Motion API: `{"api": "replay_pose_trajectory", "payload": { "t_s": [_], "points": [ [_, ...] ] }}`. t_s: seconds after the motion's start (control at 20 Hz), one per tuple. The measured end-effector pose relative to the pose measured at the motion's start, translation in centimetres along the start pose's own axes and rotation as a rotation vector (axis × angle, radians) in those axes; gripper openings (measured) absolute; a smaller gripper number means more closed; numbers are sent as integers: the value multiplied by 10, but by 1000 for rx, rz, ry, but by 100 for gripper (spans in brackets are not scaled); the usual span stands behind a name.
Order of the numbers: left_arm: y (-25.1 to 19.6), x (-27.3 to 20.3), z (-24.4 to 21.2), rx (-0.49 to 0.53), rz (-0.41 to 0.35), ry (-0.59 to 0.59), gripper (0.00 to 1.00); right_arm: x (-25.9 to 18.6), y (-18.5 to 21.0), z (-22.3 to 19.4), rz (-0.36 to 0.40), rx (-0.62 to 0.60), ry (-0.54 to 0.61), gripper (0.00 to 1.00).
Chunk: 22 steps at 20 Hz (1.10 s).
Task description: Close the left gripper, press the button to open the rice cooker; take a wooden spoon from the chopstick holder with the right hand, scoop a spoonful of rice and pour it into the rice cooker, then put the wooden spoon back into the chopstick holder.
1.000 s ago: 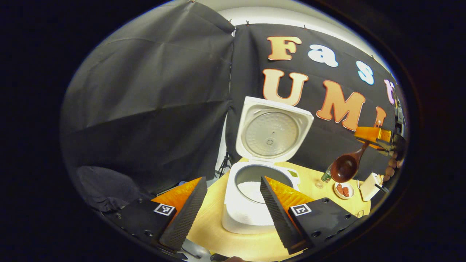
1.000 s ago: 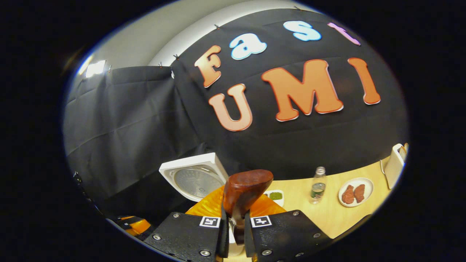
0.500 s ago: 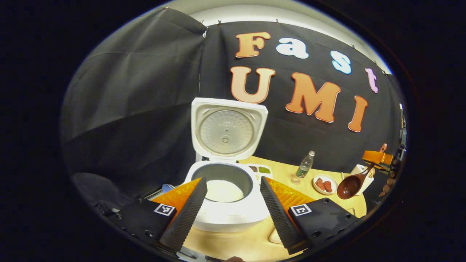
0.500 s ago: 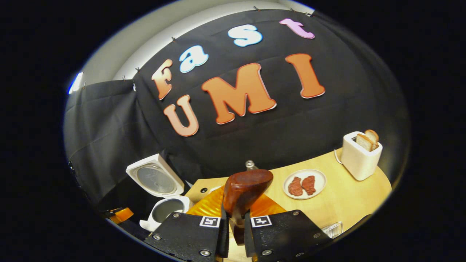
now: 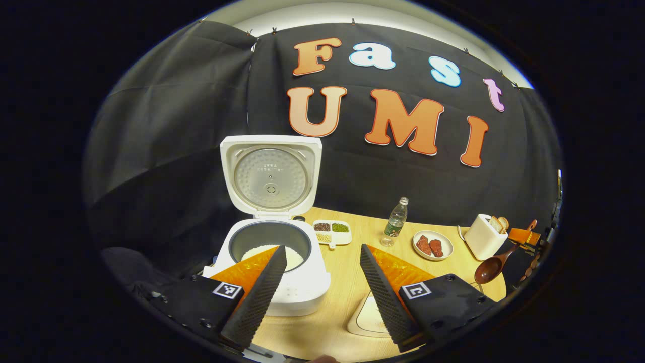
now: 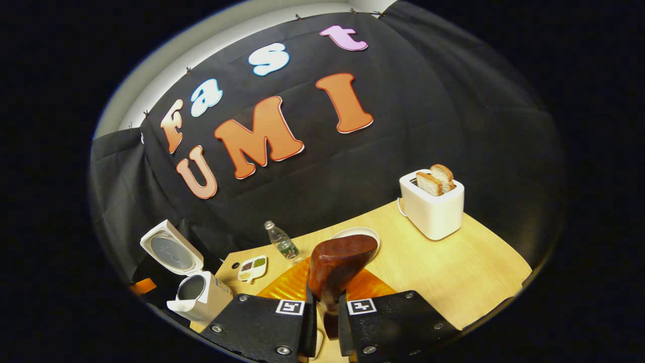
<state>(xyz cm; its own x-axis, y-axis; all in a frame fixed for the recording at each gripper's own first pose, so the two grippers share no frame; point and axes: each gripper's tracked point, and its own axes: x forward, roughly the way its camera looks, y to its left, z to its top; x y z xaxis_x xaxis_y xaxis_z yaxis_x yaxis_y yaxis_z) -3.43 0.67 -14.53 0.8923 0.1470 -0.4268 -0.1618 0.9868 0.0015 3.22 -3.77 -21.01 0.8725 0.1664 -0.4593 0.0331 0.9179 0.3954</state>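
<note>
Left gripper (image 5: 322, 282) jaws sat apart near the cooker (image 5: 272, 262) (lid up). Right gripper (image 6: 326, 315) jaws clamped the spoon (image 6: 338, 267) above the table (image 6: 453, 272).

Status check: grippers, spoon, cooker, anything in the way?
Left gripper open, empty. Right gripper shut on spoon. Cooker lid up, rice inside. Toaster and bottle stand apart on table.

Left gripper (image 5: 318, 275) gapes before the rice cooker (image 5: 272, 262) — lid up, rice inside
</note>
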Motion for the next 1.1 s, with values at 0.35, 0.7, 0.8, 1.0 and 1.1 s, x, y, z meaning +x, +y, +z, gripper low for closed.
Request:
{"api": "replay_pose_trajectory", "payload": {
  "t_s": [0.35, 0.7, 0.8, 1.0, 1.1],
  "points": [
    [-40, -11, -4, -5, 2, 7, 99, 12, -45, -46, 9, -3, 89, 18],
    [-58, -22, -15, 69, 27, 29, 100, 13, -66, -88, 29, 48, 135, 22],
    [-58, -21, -9, 103, 37, 18, 99, 14, -71, -101, 19, 53, 173, 25],
    [-51, -17, 14, 143, 41, -21, 100, 11, -78, -85, -9, 65, 138, 30],
    [-46, -12, 30, 123, 36, -43, 100, 6, -84, -70, -35, 70, 113, 38]
  ]
}}
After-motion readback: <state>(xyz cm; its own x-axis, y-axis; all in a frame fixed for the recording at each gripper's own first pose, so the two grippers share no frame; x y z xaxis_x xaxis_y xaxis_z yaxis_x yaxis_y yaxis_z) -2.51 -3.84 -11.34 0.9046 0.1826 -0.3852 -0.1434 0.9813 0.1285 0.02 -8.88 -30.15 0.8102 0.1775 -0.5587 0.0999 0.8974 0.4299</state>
